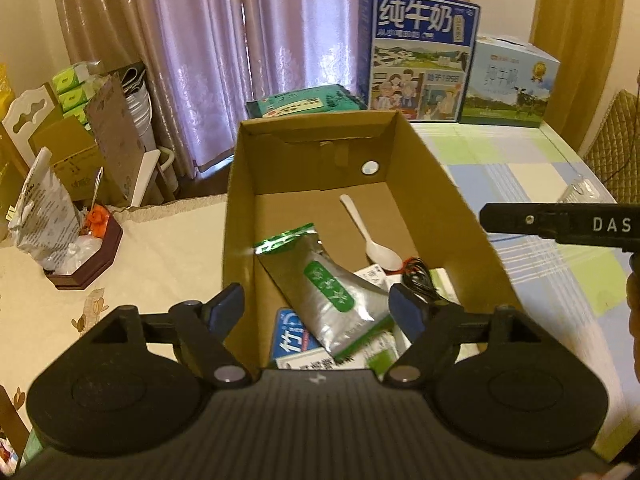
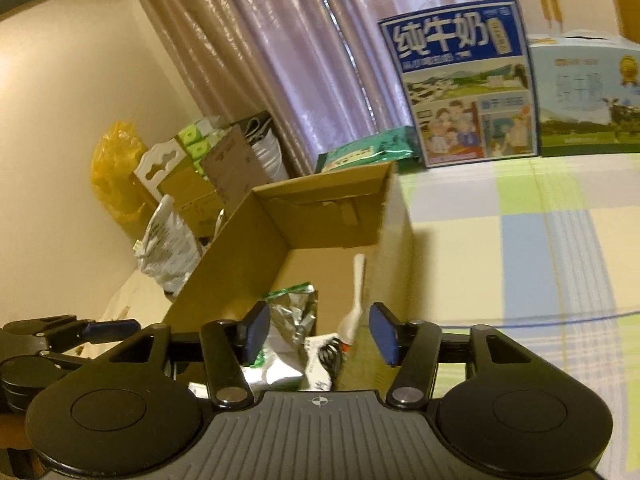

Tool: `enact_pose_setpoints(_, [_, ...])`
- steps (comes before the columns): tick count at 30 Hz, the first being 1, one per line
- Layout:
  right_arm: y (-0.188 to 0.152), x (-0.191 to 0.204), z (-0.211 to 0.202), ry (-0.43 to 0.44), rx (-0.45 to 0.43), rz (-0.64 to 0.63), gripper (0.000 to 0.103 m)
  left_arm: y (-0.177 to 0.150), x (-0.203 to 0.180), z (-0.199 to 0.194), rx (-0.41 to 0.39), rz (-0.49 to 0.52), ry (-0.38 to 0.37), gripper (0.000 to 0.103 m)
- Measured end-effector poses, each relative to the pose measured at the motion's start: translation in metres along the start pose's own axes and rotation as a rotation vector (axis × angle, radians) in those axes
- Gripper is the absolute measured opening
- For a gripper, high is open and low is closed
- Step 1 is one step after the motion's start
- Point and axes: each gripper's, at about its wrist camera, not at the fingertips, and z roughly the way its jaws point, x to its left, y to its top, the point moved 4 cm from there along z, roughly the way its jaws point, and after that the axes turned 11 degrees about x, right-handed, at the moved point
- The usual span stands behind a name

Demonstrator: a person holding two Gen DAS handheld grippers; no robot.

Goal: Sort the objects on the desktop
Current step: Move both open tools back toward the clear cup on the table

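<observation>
Flanking cardboard box (image 1: pixel 448 200), milk cartons (image 1: pixel 420 56) behind, curtain (image 1: pixel 224 40)

spoon (image 1: pixel 370 232) and pouch (image 1: pixel 328 292) in box (image 1: pixel 448 200)

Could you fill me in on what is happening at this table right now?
A person is sorting desktop items into a cardboard box with two handheld grippers. Both the left gripper and the right gripper hover open and empty over the box. Inside it already lie a silver-and-green foil pouch, a white plastic spoon, a black cable and some paper packets. Two milk cartons stand on the checked tablecloth behind.
</observation>
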Motion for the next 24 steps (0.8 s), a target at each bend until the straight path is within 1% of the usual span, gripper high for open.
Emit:
enact_pose_setpoints(1, [-0.002,-0.003,-0.006,-0.005,-0.003,-0.001,0.056,-0.001,-0.003,-0.003,-0.002,0.006,0.001,0.077])
enact_pose_setpoints(3, [-0.006,-0.008,-0.016,-0.018,-0.006,-0.005,0.061,-0.004,-0.01,-0.009,-0.007,0.014,0.003,0.078])
enact_pose_setpoints(4, [-0.007,-0.011,-0.02,-0.024,-0.005,-0.007,0.063,-0.005,-0.014,-0.013,-0.011,0.017,0.003,0.08])
enact_pose_setpoints(5, [-0.009,-0.014,-0.026,-0.03,-0.006,-0.008,0.066,-0.006,-0.018,-0.016,-0.015,0.019,0.003,0.083])
enact_pose_setpoints(7, [-0.012,-0.02,-0.036,-0.039,-0.011,-0.012,0.072,-0.008,-0.025,-0.022,-0.021,0.028,0.005,0.085])
enact_pose_setpoints(9, [-0.015,-0.027,-0.048,-0.052,-0.018,-0.014,0.081,-0.011,-0.035,-0.028,-0.024,0.038,0.004,0.086])
enact_pose_setpoints(10, [-0.017,-0.03,-0.053,-0.057,-0.021,-0.014,0.083,-0.012,-0.037,-0.03,-0.026,0.043,0.002,0.088])
enact_pose_setpoints(12, [-0.021,-0.039,-0.065,-0.072,-0.028,-0.018,0.091,-0.014,-0.046,-0.035,-0.03,0.052,-0.001,0.09])
enact_pose_setpoints(16, [-0.029,-0.059,-0.088,-0.117,-0.039,-0.032,0.096,-0.017,-0.063,-0.041,-0.034,0.073,-0.006,0.093])
enact_pose_setpoints(19, [-0.036,-0.079,-0.105,-0.152,-0.044,-0.015,0.101,-0.018,-0.077,-0.044,-0.038,0.089,-0.015,0.095])
enact_pose_setpoints(24, [-0.045,-0.115,-0.13,-0.204,-0.045,0.024,0.101,-0.016,-0.101,-0.047,-0.048,0.111,-0.026,0.099])
